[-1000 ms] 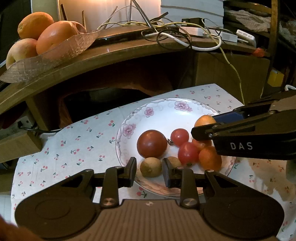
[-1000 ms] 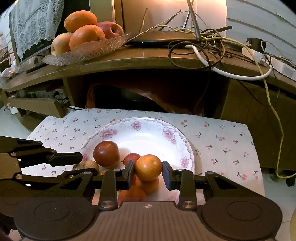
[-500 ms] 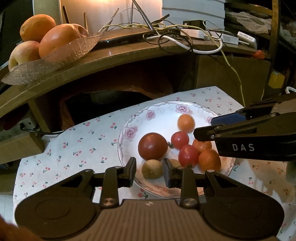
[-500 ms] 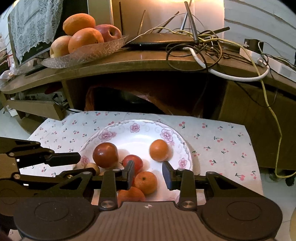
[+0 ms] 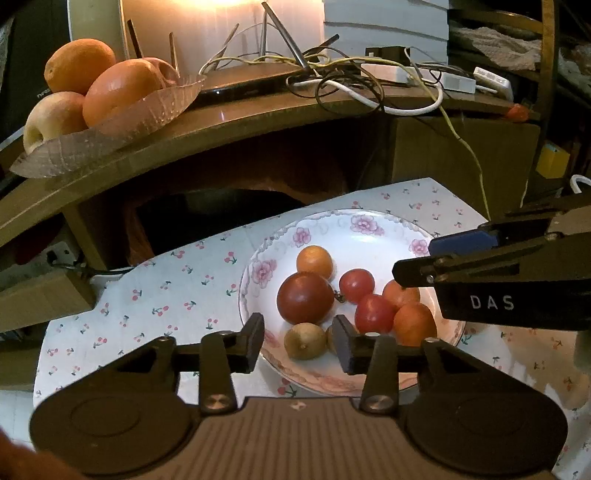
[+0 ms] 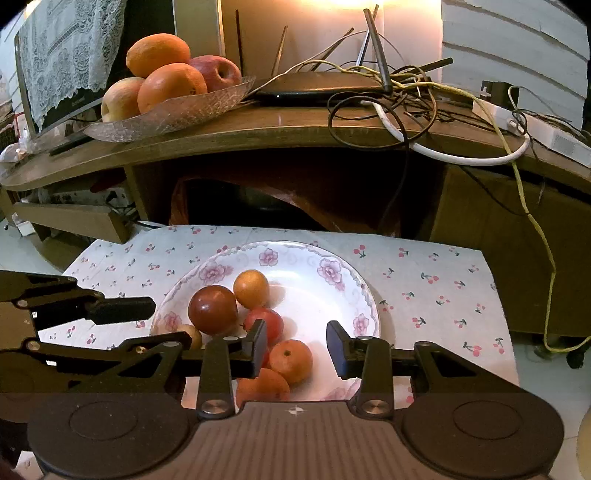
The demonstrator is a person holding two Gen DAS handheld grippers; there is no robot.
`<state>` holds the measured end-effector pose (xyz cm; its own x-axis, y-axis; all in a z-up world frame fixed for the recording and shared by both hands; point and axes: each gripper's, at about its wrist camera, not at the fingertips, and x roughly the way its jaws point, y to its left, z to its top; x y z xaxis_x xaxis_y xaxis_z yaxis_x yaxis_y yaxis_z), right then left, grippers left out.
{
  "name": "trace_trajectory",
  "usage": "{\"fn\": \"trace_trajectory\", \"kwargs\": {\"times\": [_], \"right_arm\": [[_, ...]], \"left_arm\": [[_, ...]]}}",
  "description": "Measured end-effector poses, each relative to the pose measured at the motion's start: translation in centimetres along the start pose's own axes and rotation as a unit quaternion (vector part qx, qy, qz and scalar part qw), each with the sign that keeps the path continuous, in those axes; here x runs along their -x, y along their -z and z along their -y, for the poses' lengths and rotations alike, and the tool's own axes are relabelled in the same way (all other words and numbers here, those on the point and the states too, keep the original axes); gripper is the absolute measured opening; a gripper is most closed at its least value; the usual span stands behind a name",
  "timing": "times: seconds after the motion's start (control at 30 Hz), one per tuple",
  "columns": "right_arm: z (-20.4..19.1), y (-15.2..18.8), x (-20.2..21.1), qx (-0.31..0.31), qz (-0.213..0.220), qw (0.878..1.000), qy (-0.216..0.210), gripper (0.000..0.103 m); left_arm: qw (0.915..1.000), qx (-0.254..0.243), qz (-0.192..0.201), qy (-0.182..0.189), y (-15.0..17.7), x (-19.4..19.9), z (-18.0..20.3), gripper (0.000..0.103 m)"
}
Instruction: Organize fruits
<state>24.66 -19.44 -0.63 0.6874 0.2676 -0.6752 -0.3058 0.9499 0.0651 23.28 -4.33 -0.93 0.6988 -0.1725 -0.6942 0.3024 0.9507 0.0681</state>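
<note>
Warm glare on the back wall point(image 6: 332, 22) | curved wooden shelf point(image 6: 280, 129) runs across, dark hollow point(image 6: 280, 192) beneath | tangled cables point(image 6: 399, 96) and a white power strip point(image 6: 532, 129) sit on top | lace cloth point(image 6: 70, 51) drapes a monitor at left | cherry-print tablecloth point(image 6: 436, 280) below | pale floor point(image 6: 535, 354) at right

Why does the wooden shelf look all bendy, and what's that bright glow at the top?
Left wrist view: the fisheye lens bows the brown wooden shelf. Right wrist view: same curve; warm light behind the tangled cables washes out the top.
</note>
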Motion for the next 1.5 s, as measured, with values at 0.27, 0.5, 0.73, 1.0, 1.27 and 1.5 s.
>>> {"fn": "trace_trajectory", "kwargs": {"times": [0.27, 0.5, 0.73, 1.0, 1.27, 1.5], "right_arm": [[0.2, 0.5, 0.8, -0.005, -0.002, 1.0, 0.008, 0.042], [0.0, 0.8, 1.6, -0.007, 0.002, 1.0, 0.011, 0.042], [0.2, 1.3, 2.7, -0.017, 0.004, 1.0, 0.021, 0.046], [0.3, 1.9, 4.5, -0.029, 0.011, 0.999, 0.032, 0.046], [0.3, 2.7, 6.5, -0.04, 0.017, 0.998, 0.039, 0.047], [0.2, 4.2, 7.9, -0.049, 0.009, 0.998, 0.043, 0.047]], "left_arm": [[1.0, 0.002, 0.005, -0.004, 0.0, 0.5, 0.2, 0.053], [0.9999, 0.004, 0.009, -0.007, 0.0, 0.9, 0.3, 0.061], [0.9997, 0.007, 0.016, -0.018, -0.1, 1.6, 0.5, 0.072], [0.9992, 0.008, 0.021, -0.031, 0.1, 2.7, 1.1, 0.08], [0.9992, 0.017, 0.016, -0.031, 0.7, 3.8, 2.0, 0.088], [0.999, 0.016, 0.015, -0.038, 1.6, 5.2, 3.2, 0.094]]}}
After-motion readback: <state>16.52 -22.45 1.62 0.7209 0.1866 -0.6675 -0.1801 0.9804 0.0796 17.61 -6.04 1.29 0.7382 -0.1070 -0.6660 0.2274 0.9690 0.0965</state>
